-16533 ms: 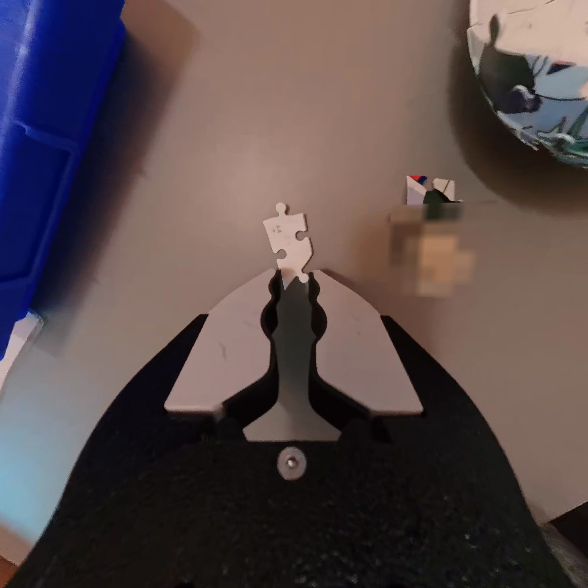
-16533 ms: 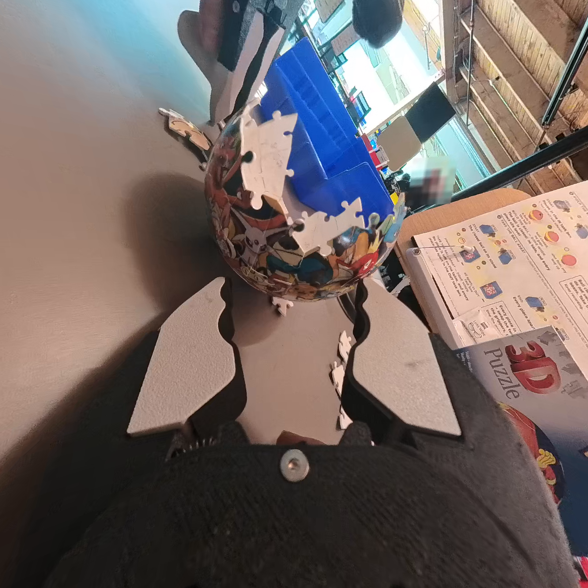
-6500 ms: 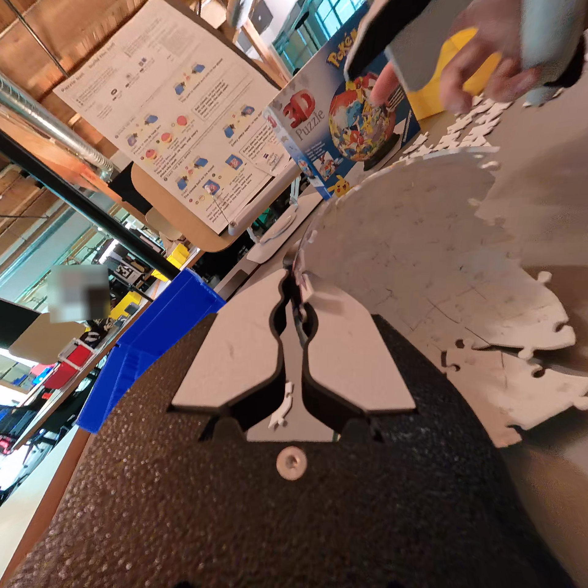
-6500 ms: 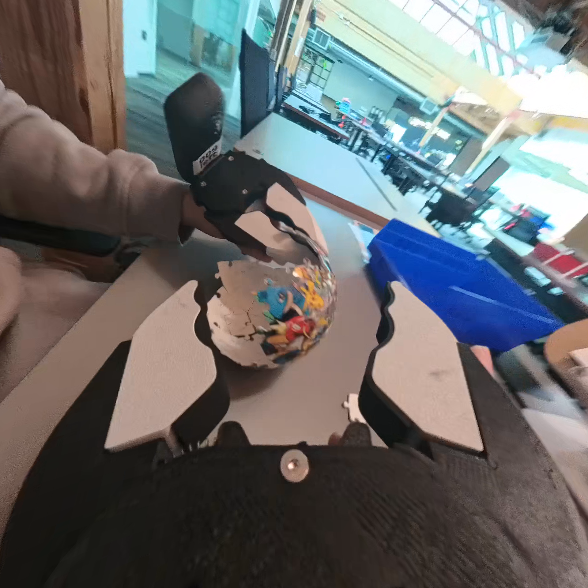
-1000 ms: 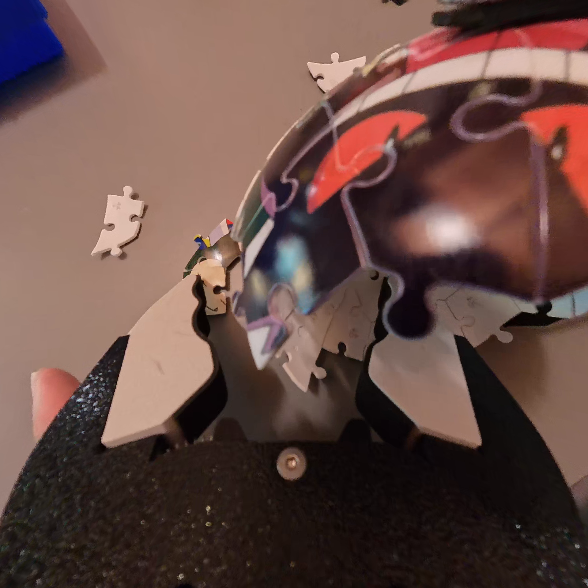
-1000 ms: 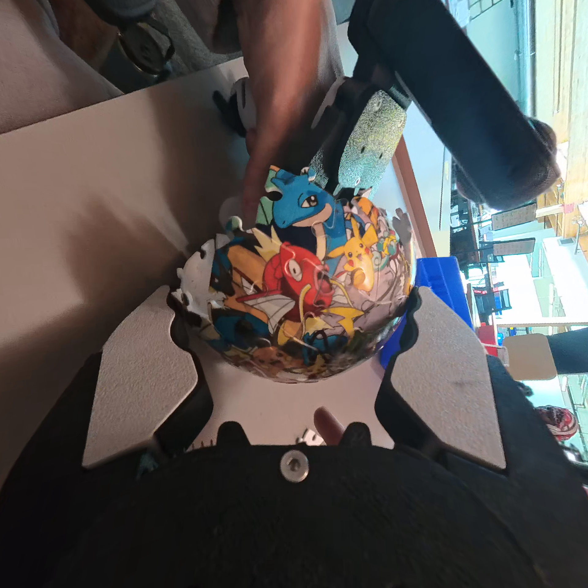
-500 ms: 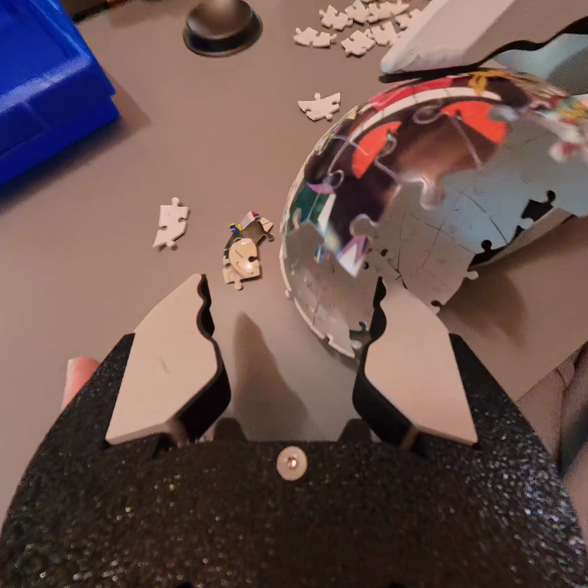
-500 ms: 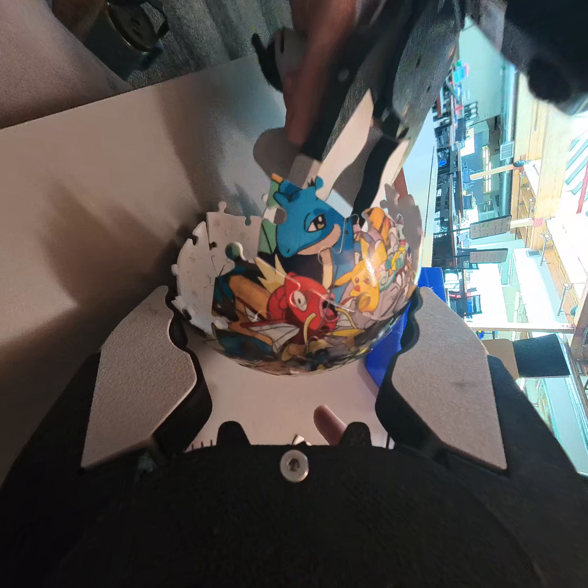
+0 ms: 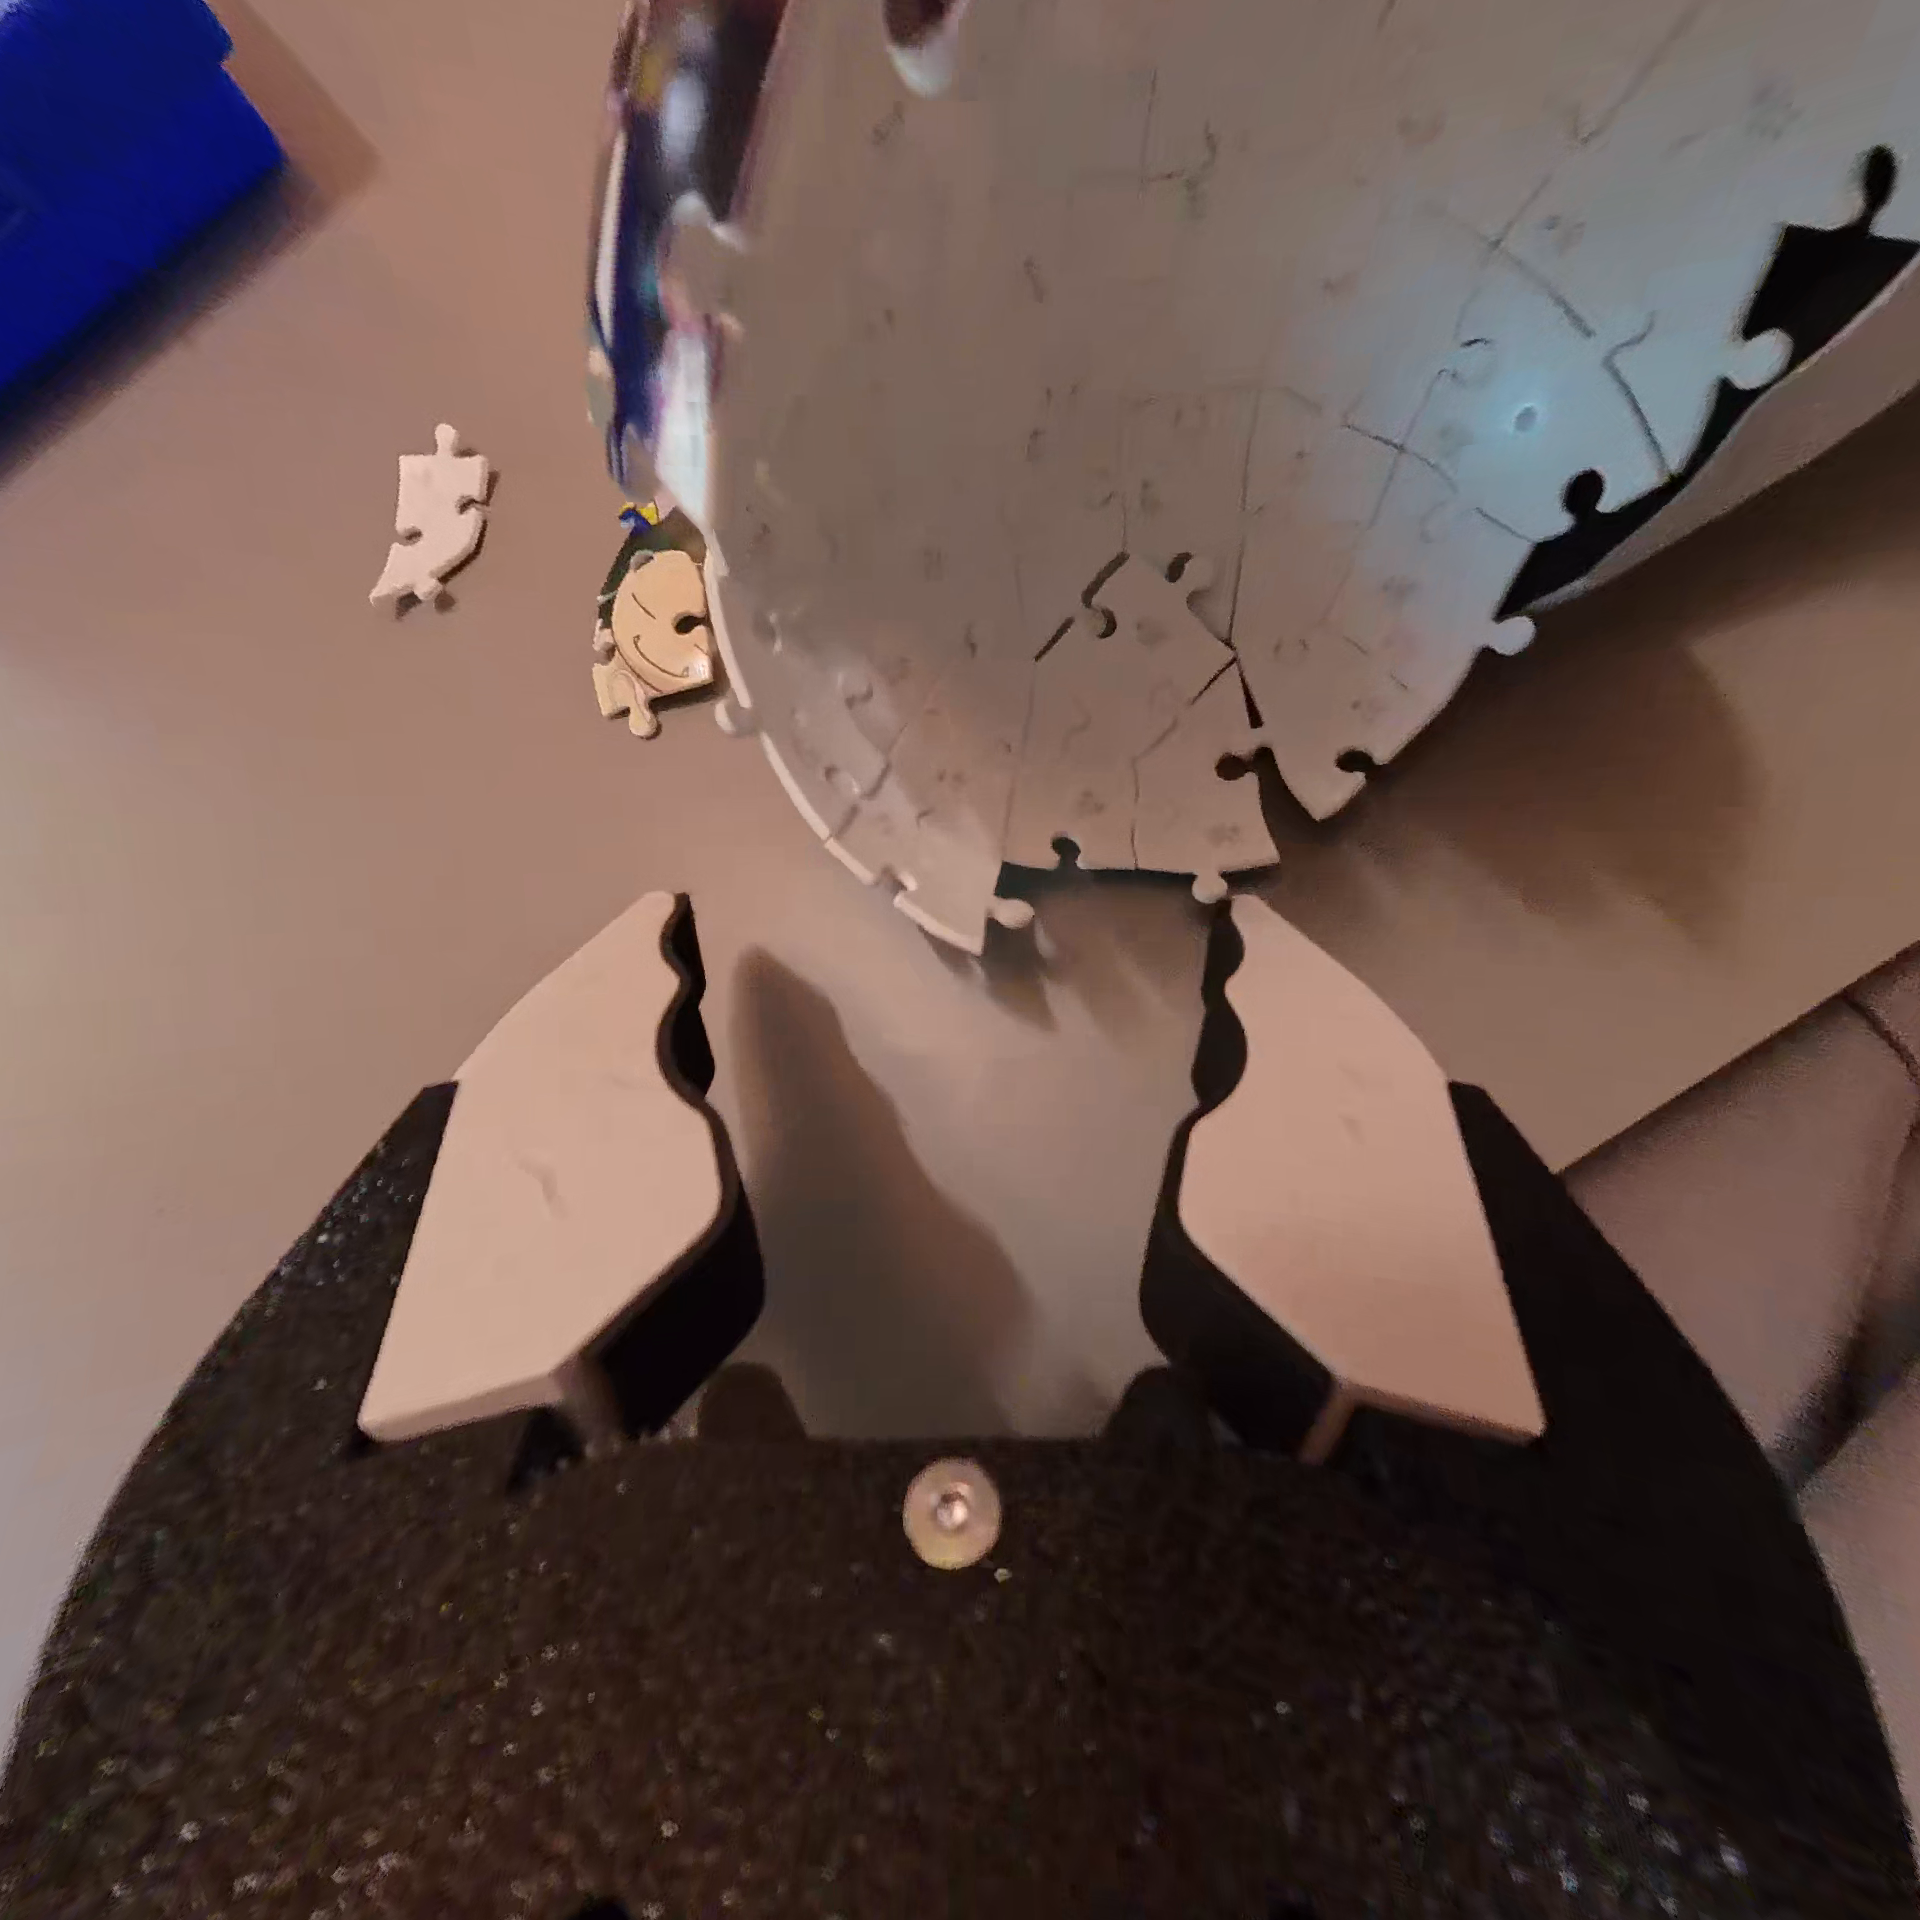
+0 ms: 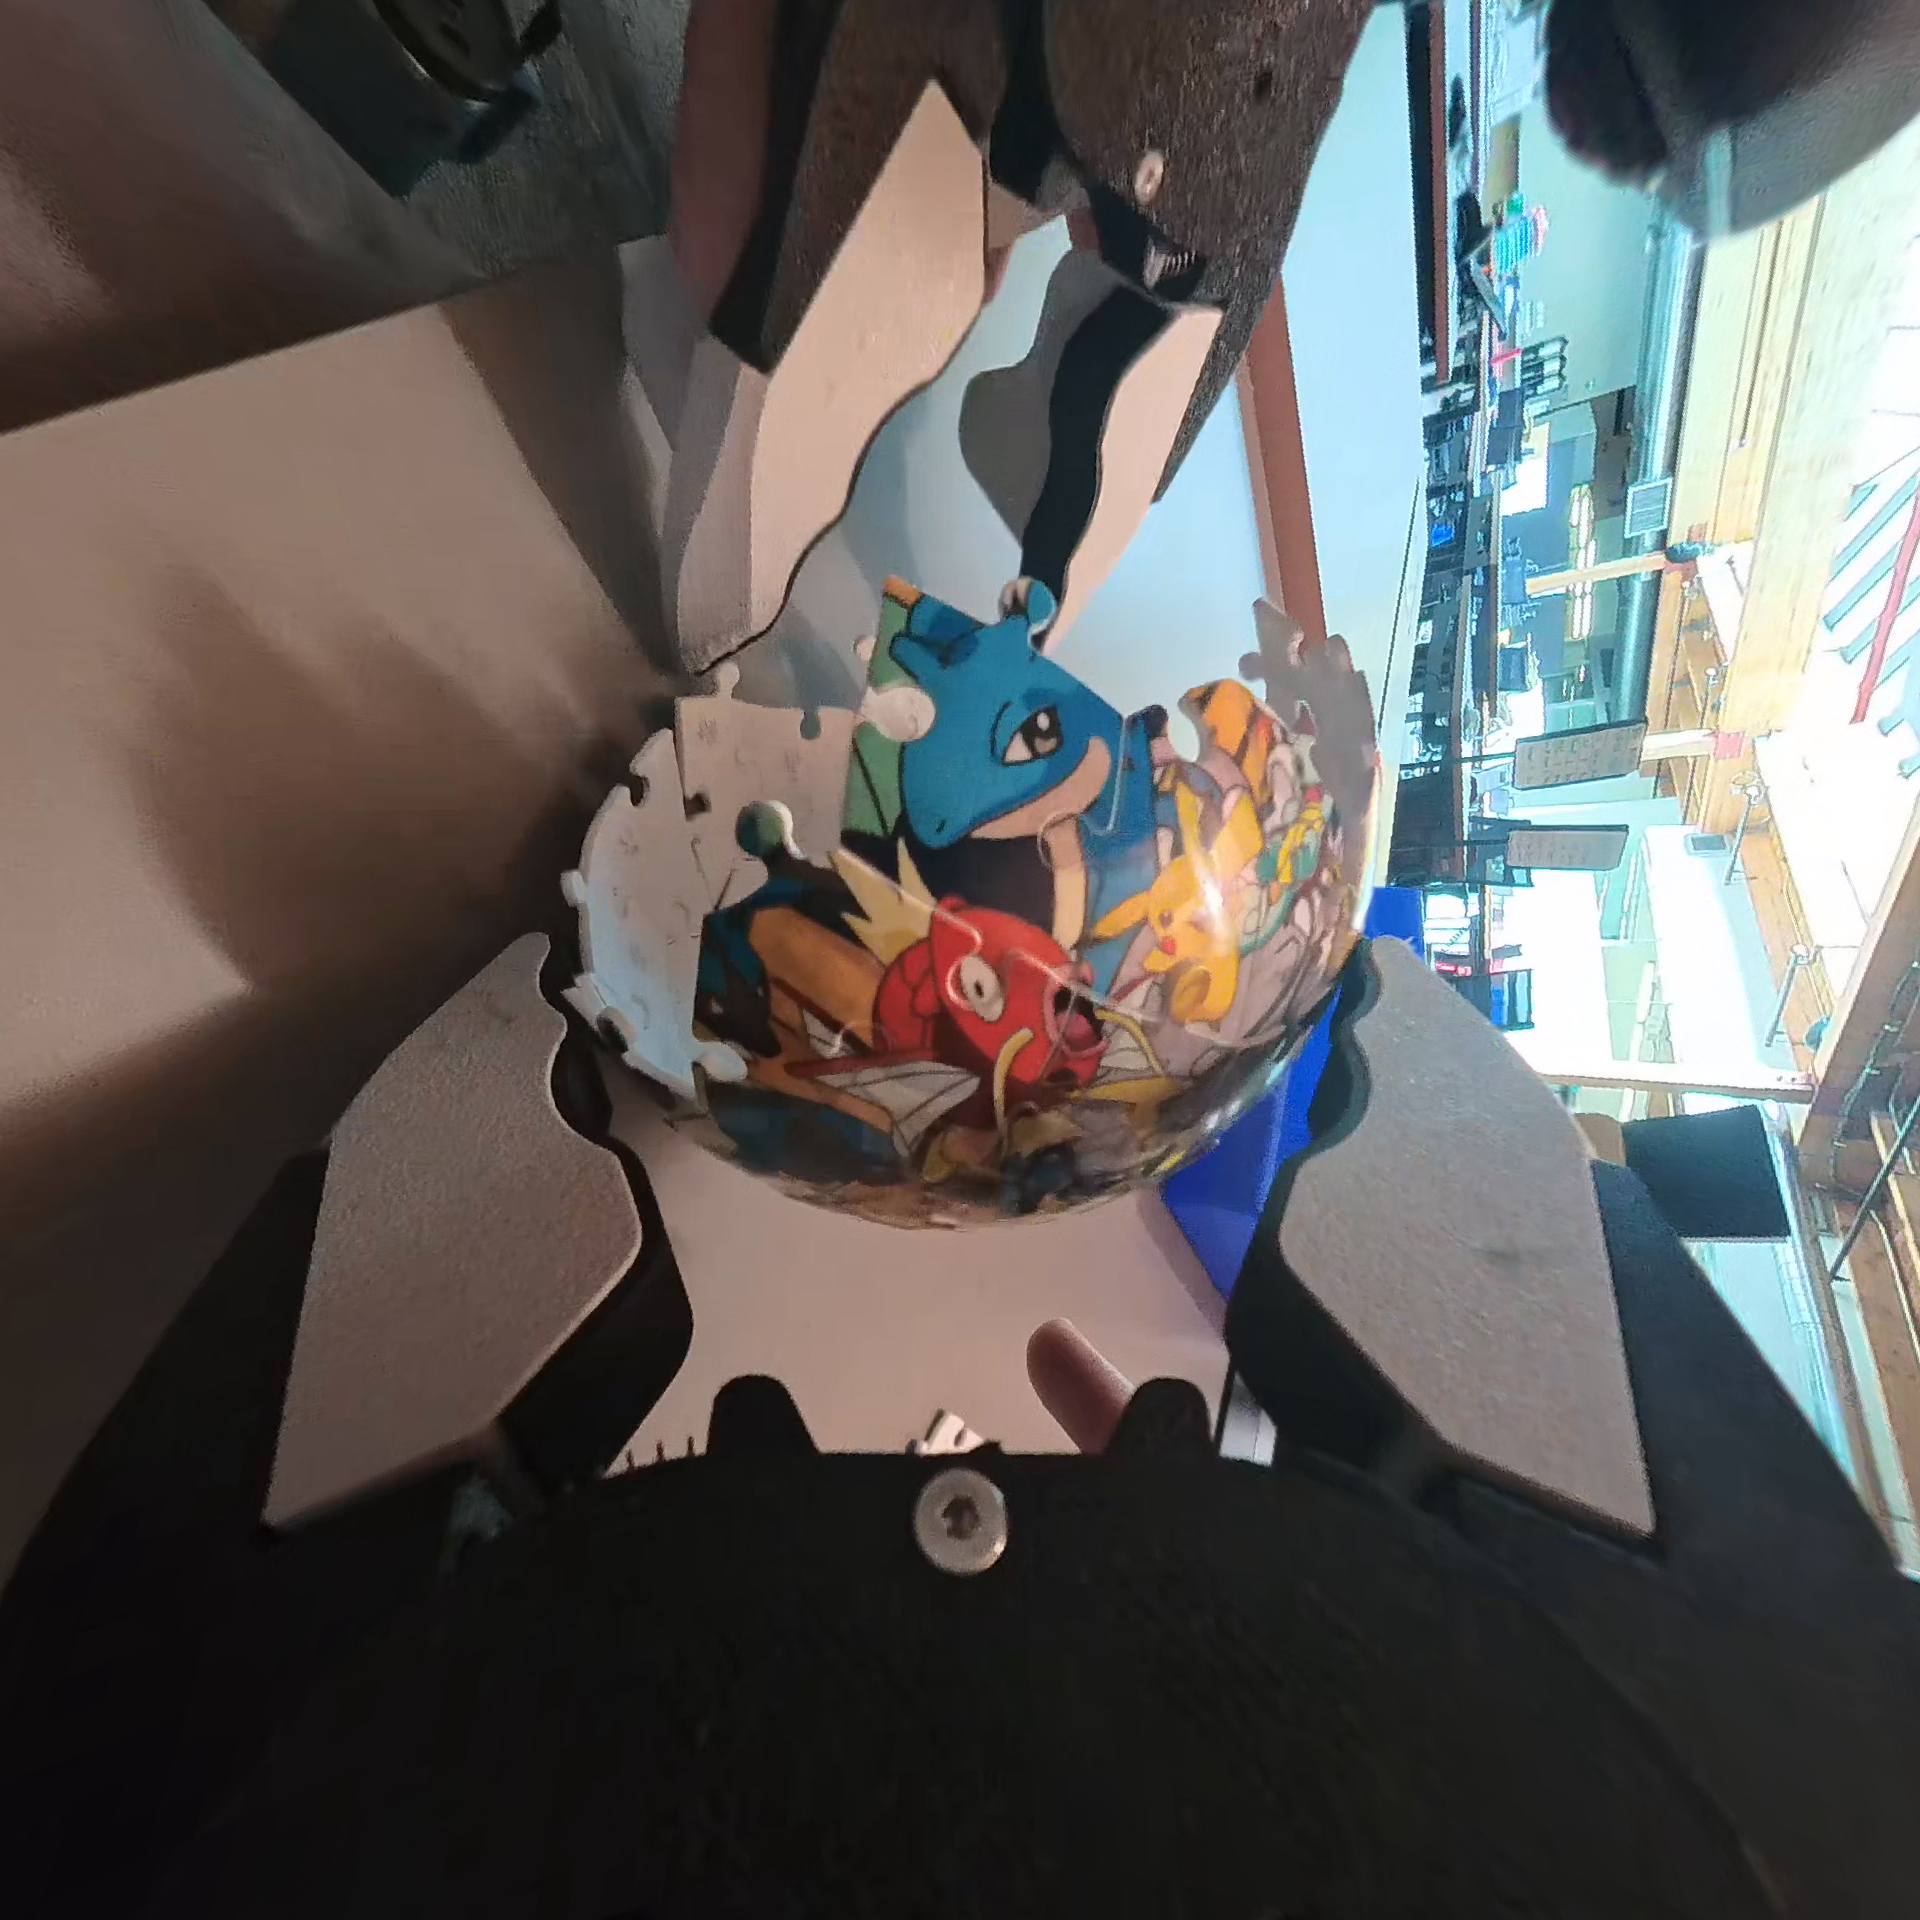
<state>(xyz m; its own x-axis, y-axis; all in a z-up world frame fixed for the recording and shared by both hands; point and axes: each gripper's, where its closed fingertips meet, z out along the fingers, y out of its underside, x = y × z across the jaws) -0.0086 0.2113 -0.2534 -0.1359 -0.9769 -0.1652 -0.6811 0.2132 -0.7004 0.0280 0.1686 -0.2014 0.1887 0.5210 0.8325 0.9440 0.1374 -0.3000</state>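
Note:
A part-built puzzle ball (image 10: 987, 935) with cartoon prints sits between the fingers of my right gripper (image 10: 951, 966), which is shut on its two sides and holds it over the grey table (image 9: 260, 831). In the left wrist view the ball's white hollow inside (image 9: 1143, 468) faces me. My left gripper (image 9: 945, 914) is open and empty, with its tips just below the ball's jagged rim. It also shows in the right wrist view (image 10: 883, 634), above the ball's open edge.
A loose white puzzle piece (image 9: 431, 520) and a tan printed piece (image 9: 655, 634) lie on the table left of the ball. A blue bin (image 9: 94, 208) stands at the far left. The table edge (image 9: 1714, 1039) runs at the right. A person's fingertip (image 10: 1070, 1382) shows under the right gripper. The tan printed piece (image 9: 655, 634) is closer to my left gripper, around 7 cm from its tips; the right tips are 12 cm off.
My left gripper, earlier shut on a white piece and then at the ball's rim, is now open and empty. The ball has turned its white inside toward it and looms closer.

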